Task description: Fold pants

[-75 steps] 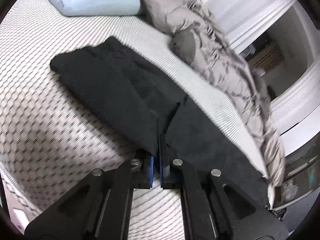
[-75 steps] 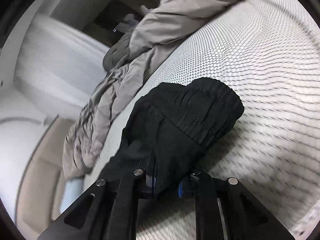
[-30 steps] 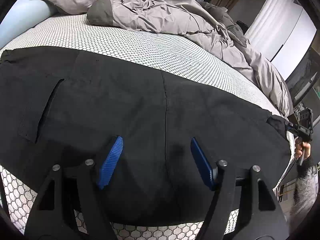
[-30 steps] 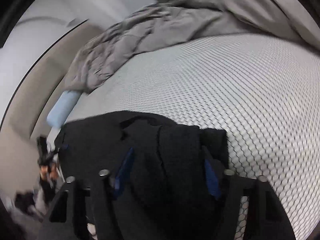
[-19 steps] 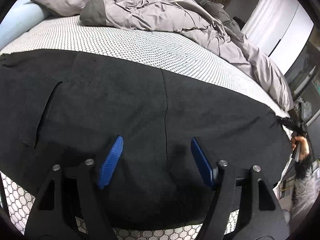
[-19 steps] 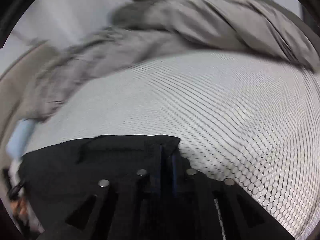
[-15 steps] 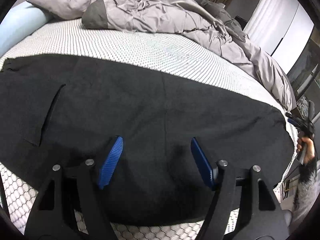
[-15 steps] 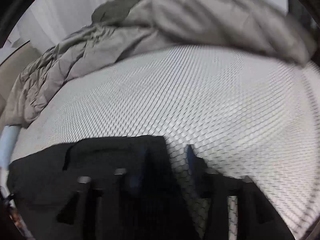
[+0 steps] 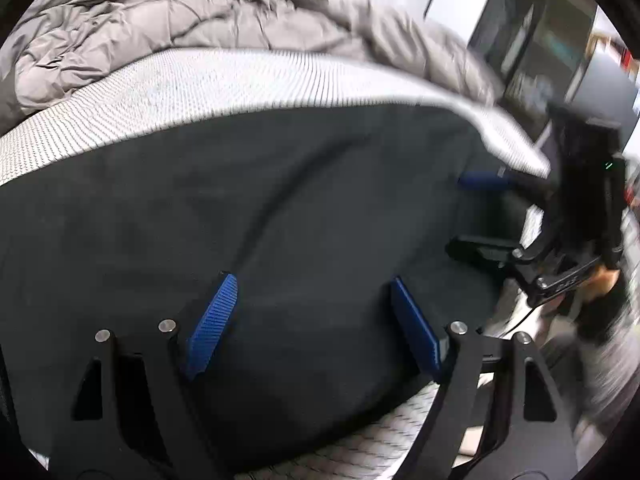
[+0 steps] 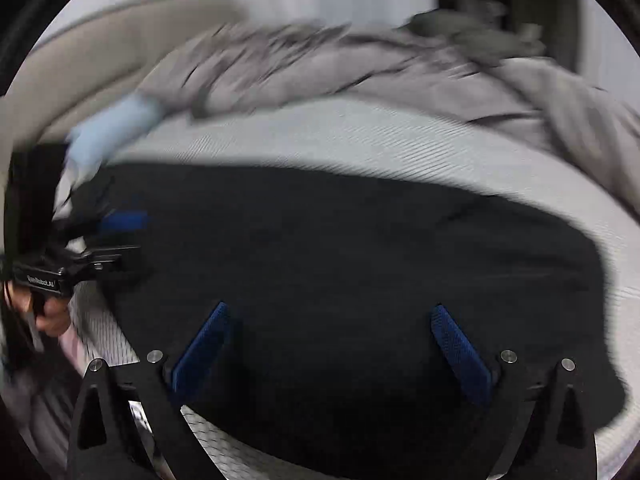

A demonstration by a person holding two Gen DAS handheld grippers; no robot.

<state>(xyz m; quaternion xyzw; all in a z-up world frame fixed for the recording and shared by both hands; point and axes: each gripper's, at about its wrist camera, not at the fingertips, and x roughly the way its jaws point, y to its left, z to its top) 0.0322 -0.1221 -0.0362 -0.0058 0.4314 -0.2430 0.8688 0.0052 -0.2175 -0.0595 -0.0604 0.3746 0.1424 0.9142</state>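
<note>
Black pants (image 9: 280,208) lay spread flat on the white honeycomb-patterned mattress (image 9: 224,80), w/ a strip of bare cover behind them and a narrow strip at the near edge. Left gripper (image 9: 310,328): jaws wide apart, having just opened a little further; blue pads (image 9: 210,328) hovered over the dark cloth, nothing pinched between them. Whether the tips brushed the fabric could not be told. Right gripper (image 10: 330,350): jaws at full spread, having just swung open; blue pads (image 10: 460,354) likewise stood over the pants (image 10: 340,240), no fold or edge caught. In the left wrist view the right gripper (image 9: 480,216) showed at far right, at the pants' end, held by a hand (image 9: 604,280). In the right wrist view the left gripper (image 10: 120,240) showed at far left, at the other end, w/ a hand (image 10: 50,318) below it. Grey duvet (image 10: 360,68) lay bunched along the far side; pale blue pillow (image 10: 110,132) at upper left, partly under the duvet. Both views motion-blurred.
</note>
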